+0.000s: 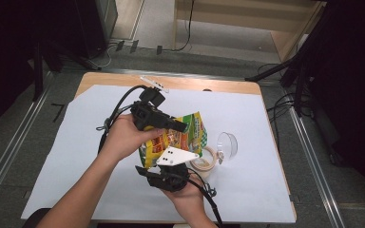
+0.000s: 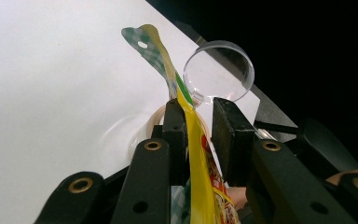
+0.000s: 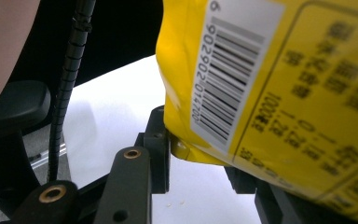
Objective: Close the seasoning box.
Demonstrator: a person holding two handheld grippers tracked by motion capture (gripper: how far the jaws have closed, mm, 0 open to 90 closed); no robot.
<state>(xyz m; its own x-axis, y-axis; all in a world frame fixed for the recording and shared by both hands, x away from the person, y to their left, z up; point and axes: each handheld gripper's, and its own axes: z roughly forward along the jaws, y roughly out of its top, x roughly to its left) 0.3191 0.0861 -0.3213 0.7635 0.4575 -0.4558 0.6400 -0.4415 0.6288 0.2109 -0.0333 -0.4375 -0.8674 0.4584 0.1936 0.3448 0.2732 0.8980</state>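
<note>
**Snack bag held up between both grippers, not yet emptied**

The left gripper (image 1: 173, 126) has the yellow bag (image 1: 178, 137) between its jaws, one pad touching, the other apart. The right gripper (image 1: 171, 168) pinches the bag's bottom corner. The bag hangs above the open container (image 1: 205, 161), its clear lid (image 1: 227, 145) tipped back; opening and pouring seem left.
</note>
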